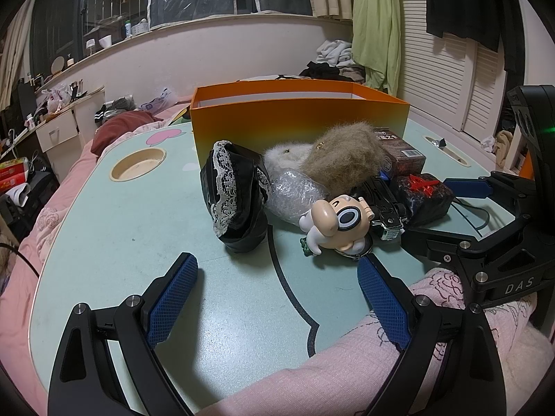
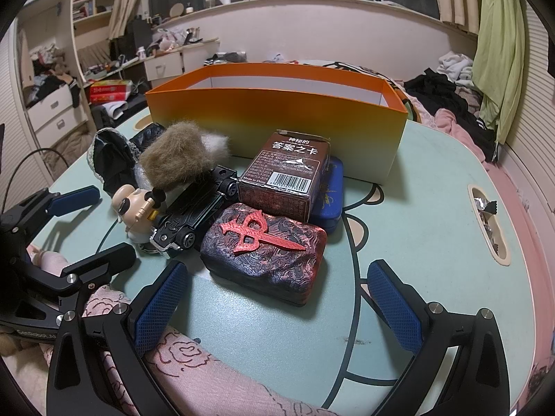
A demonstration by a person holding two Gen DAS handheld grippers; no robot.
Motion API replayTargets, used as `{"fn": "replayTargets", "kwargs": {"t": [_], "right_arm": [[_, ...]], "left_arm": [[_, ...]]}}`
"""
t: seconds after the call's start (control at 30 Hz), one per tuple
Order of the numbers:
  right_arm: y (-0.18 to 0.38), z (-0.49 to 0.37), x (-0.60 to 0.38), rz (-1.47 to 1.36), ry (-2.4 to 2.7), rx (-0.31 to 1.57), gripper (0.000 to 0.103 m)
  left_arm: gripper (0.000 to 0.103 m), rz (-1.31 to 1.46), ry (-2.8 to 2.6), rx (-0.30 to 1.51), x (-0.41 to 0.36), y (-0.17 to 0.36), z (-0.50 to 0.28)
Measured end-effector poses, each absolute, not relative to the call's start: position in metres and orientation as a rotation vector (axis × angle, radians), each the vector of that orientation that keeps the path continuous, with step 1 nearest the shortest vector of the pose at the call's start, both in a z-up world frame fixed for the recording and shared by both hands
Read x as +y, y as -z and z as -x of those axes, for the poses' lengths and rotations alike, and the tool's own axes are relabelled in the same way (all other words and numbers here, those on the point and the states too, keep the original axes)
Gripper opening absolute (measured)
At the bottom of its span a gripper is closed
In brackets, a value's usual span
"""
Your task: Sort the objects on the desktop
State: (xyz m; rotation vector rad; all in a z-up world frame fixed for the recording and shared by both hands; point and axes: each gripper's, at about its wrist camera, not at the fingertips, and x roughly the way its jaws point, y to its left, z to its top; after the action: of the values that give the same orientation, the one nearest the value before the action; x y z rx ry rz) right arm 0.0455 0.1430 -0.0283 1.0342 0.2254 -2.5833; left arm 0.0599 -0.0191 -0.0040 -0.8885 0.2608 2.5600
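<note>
On the pale green table [image 2: 433, 208] an orange box [image 2: 277, 118] stands open at twelve o'clock, with a huddle of small things just in front of it. From the right wrist camera, the right gripper [image 2: 277, 308] hovers low over the near edge with its blue pads spread wide and nothing between them; straight ahead at twelve o'clock lies a dark block with a red emblem [image 2: 263, 253]. Behind that block a brown card box [image 2: 284, 180] rests on a blue case [image 2: 329, 194], and at ten o'clock a black toy car [image 2: 194, 211] lies beside a cartoon figurine [image 2: 135, 208]. A tan fur ball [image 2: 173, 159] sits at eleven o'clock, touching the car's far end. From the left wrist camera, the left gripper [image 1: 277, 298] is likewise spread and empty above bare tabletop, the figurine at one o'clock and a black lace-trimmed pouch [image 1: 236, 194] at eleven o'clock, upright, with a bubble-wrapped bundle [image 1: 295, 197] between the pouch and the figurine. A pink quilt [image 1: 312, 374] covers the table's near rim at six o'clock.
</note>
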Motion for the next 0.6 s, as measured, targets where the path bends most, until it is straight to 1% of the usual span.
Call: {"fn": "replayTargets", "kwargs": {"t": [0.6], "right_arm": [[0.0286, -0.0478, 0.1443, -1.035, 2.582, 0.226, 0.103]], "left_arm": [[0.093, 0.897, -2.578, 0.249, -0.0187, 0.0041, -0.0604]]}}
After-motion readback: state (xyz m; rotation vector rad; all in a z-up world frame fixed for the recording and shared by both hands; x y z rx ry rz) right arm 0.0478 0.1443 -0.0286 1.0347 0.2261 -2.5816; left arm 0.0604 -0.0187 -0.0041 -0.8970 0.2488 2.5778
